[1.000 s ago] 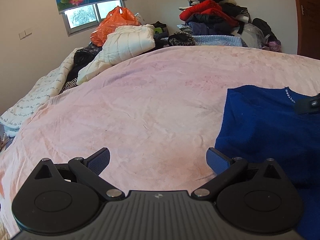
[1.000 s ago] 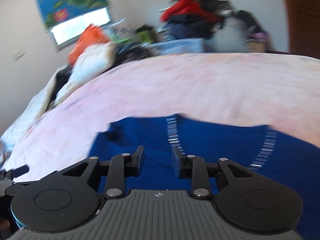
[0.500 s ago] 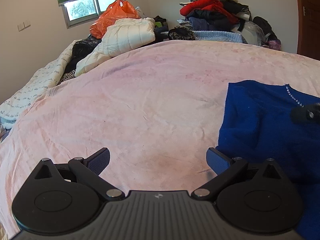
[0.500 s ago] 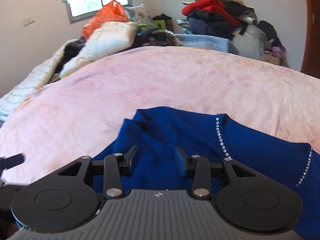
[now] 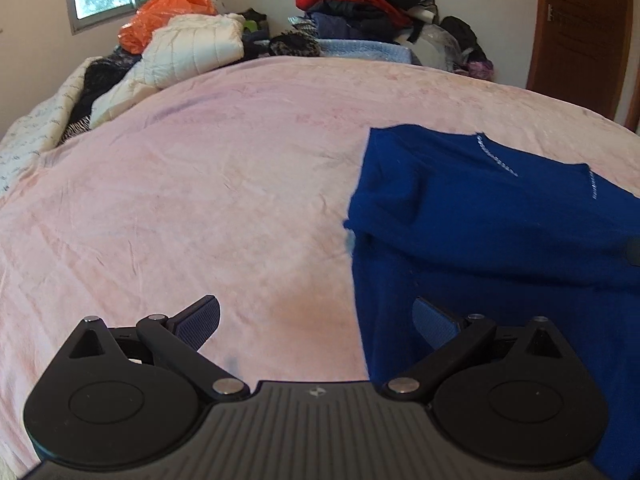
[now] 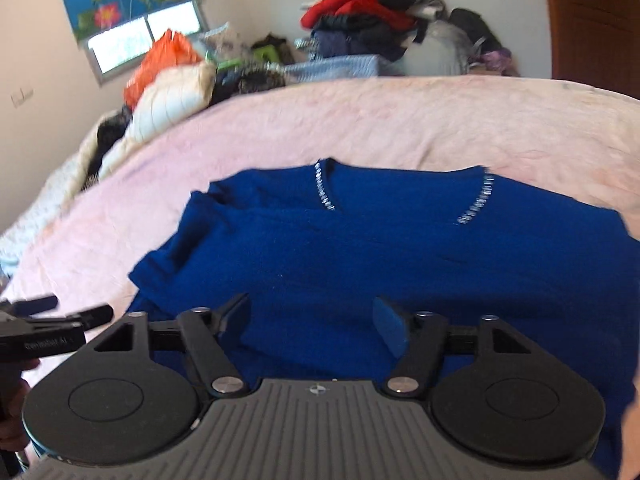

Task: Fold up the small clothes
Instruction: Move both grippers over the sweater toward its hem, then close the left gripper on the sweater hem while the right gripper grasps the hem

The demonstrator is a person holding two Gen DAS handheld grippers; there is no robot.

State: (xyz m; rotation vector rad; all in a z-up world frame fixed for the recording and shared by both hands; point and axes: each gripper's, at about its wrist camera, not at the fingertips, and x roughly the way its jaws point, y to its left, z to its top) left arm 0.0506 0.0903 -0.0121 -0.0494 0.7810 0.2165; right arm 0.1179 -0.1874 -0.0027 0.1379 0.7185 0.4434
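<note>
A dark blue knit top [image 6: 360, 256] with sparkly trim at its neckline lies on the pink bedspread [image 6: 400, 120], one sleeve folded across its body. It also shows at the right in the left wrist view [image 5: 480, 216]. My right gripper [image 6: 312, 320] is open and empty, just above the top's near edge. My left gripper [image 5: 316, 316] is open and empty, over the bedspread [image 5: 200, 180] at the top's left edge, its right finger over the blue fabric. The left gripper also shows at the far left of the right wrist view [image 6: 60, 312].
Piles of clothes [image 5: 360, 4], a white padded jacket [image 5: 188, 52] and an orange bag [image 5: 168, 8] lie along the bed's far edge. A window [image 6: 140, 40] is at the back left and a brown door [image 5: 580, 28] at the right.
My right gripper has opened wide and pulled back from the top, leaving a sleeve folded over its body. My left gripper has moved right, up to the top's edge.
</note>
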